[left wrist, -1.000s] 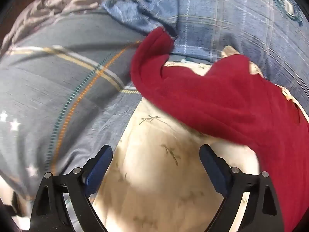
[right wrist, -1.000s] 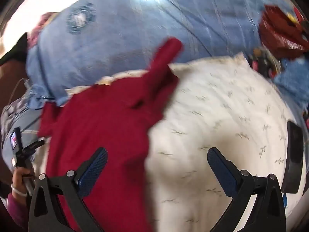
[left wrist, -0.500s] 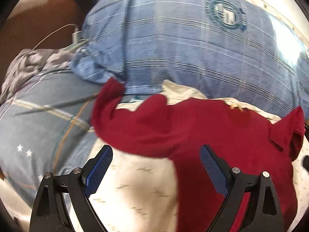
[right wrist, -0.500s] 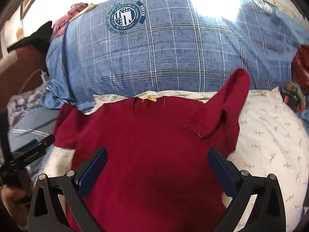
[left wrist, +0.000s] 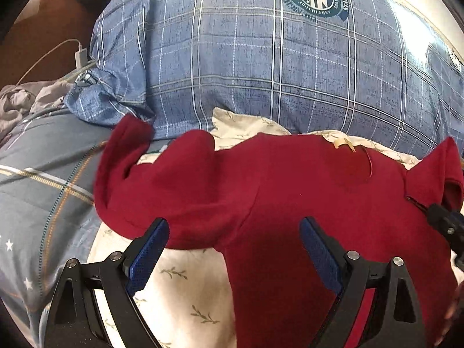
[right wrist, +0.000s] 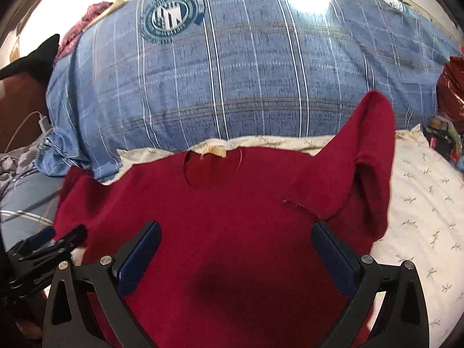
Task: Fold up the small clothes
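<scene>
I hold both grippers with jaws apart and empty: left gripper (left wrist: pixel 233 246), right gripper (right wrist: pixel 236 245). The red sweater (right wrist: pixel 232 217) lies spread on the cream leaf-print pillow (right wrist: pixel 429 203), collar toward the pillow's far edge, against the blue plaid bedding (right wrist: pixel 246 81).

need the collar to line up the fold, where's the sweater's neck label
In the right wrist view the label sits at the sweater's far edge, just left of centre, against the cream pillow and below the blue plaid pillow.
</scene>
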### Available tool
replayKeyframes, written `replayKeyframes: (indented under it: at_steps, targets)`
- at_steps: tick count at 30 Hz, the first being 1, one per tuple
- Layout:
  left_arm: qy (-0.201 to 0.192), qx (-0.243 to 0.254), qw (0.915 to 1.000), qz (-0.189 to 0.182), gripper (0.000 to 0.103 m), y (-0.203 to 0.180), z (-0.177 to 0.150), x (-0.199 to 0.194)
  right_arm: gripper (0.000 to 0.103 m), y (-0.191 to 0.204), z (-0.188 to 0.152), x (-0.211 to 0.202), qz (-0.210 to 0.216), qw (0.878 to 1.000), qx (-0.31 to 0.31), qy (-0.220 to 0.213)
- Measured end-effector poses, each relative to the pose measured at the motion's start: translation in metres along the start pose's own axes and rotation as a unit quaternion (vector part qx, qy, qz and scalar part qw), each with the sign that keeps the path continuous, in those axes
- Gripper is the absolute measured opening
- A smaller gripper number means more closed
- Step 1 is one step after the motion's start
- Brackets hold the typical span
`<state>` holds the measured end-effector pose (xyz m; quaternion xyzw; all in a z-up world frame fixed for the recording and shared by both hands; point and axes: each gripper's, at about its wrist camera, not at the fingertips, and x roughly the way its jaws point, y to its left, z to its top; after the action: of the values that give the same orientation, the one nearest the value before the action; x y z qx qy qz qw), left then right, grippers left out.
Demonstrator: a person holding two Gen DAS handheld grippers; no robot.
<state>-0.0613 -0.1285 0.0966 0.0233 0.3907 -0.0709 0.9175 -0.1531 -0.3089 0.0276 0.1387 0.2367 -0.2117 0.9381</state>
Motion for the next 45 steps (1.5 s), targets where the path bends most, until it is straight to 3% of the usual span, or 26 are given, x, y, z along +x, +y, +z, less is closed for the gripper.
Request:
replayKeyframes:
  at_steps: [12,45]
  targets:
    - [0.007,-0.023,0.9997,-0.009,0.092,0.001,-0.002,0.022,0.102,0.018,-0.008,0.015,0.002,0.999,-0.030,0.023]
    - [-0.003,0.008,0.9999,0.007,0.092,-0.002,-0.015,0.032,0.102,0.025,-0.005,0.026,-0.003,0.998,-0.034,0.046]
